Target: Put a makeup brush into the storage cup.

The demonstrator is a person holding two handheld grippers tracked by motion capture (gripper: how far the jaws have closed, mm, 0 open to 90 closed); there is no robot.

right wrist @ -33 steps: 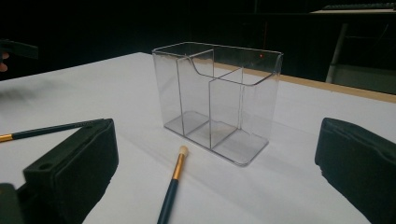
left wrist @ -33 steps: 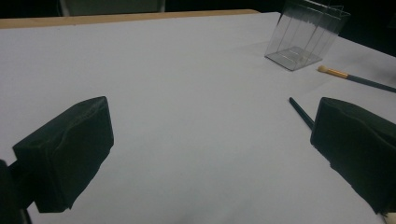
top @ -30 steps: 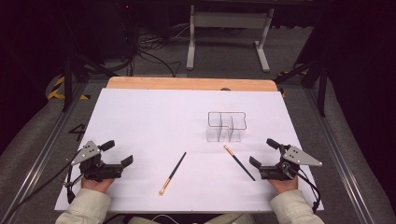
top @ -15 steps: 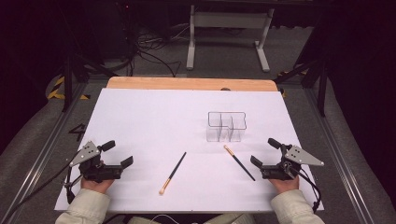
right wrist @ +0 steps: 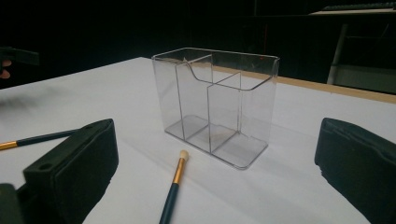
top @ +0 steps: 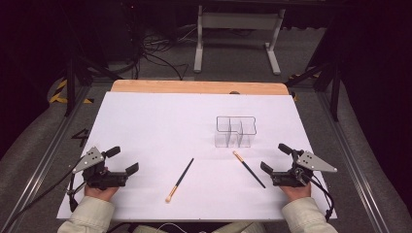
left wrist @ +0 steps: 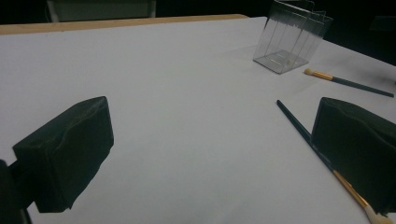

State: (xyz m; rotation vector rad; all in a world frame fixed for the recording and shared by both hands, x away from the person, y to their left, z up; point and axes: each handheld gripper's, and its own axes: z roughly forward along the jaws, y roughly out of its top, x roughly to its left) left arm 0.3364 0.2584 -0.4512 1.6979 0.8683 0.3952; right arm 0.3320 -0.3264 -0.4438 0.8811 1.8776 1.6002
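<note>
Both tools sit low at the near edge of the white-covered table [top: 145, 121], one per corner, w/ the work laid out between them — reads as a start pose, nothing gripped.

Left gripper [top: 122, 160]: jaws spread wide, nothing between them. Its own view looks across bare white sheet toward the clear plastic organiser box w/ inner dividers [left wrist: 292, 39]. Right gripper [top: 275, 158]: jaws likewise wide apart and empty, aimed straight at that box [right wrist: 217, 105].

Two dark-handled makeup brushes w/ gold ferrules and pale tips lie flat on the sheet:
- Centre brush [top: 180, 179]: near the table's middle-front, between the grippers, closer to the left one. Long axis diagonal; pale tip points toward the person and a bit left, handle end up-right toward the box. In the left gripper view it [left wrist: 299, 128] runs partly behind the right-hand jaw.
- Right brush [top: 248, 169]: just in front of the box, apart from it, near the right gripper. Diagonal the other way; pale tip points at the box, handle end toward the right gripper.

Box stands upright, open top, empty — prob. the destination, so each brush lies handy for the nearer tool. Right brush's handle end faces its gripper, which should make for an easy pinch on the shaft.
</note>
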